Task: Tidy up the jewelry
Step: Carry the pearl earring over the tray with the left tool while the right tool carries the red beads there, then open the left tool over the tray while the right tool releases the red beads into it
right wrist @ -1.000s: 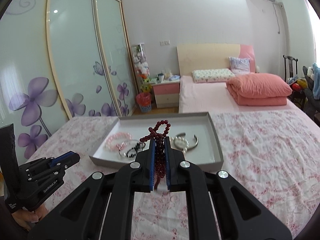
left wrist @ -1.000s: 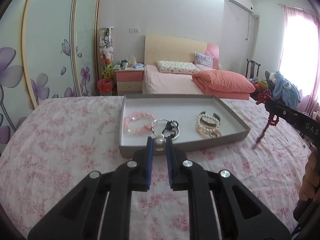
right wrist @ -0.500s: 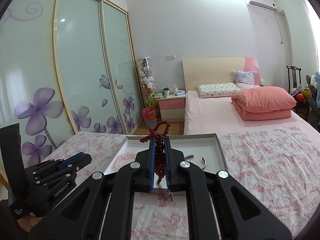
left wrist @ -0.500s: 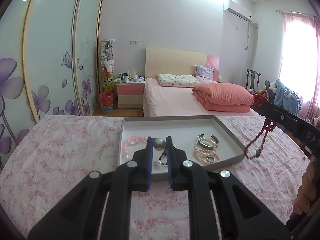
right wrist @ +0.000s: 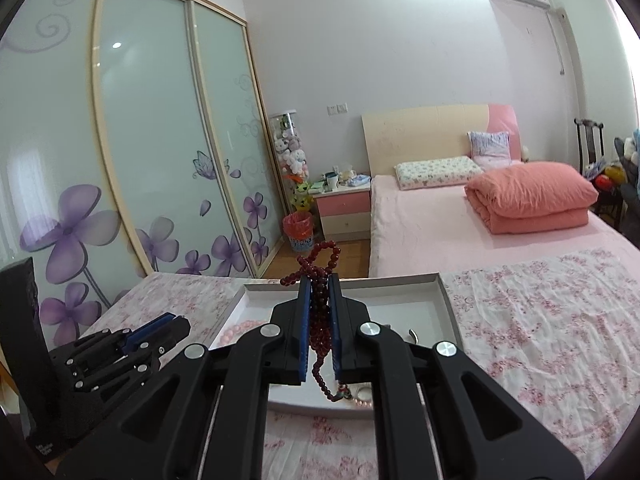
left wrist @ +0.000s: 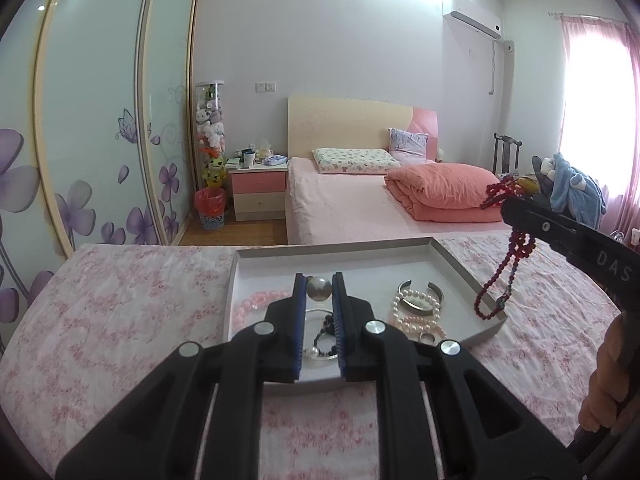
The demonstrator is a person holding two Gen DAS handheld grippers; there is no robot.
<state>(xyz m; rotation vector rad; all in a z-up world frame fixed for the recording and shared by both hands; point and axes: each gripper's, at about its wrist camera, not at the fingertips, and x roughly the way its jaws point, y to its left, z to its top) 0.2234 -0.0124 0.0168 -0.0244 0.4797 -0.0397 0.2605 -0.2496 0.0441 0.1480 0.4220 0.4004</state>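
Moved: both grippers now higher over tray (left wrist: 460, 268)
Left gripper (left wrist: 319, 280): clamps pearl (left wrist: 319, 288)
Right gripper (right wrist: 319, 280): clamps red bead strand (right wrist: 320, 320), dangling

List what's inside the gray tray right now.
In the gray tray: pink bead bracelet, pearl bracelets with a silver cuff, a small ring, a silver bangle. The left gripper covers the tray's middle.

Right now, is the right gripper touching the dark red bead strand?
Touching. In the right wrist view the right gripper is shut on the dark red bead strand; its blue fingers press the beads from both sides, loops sticking out above and below.
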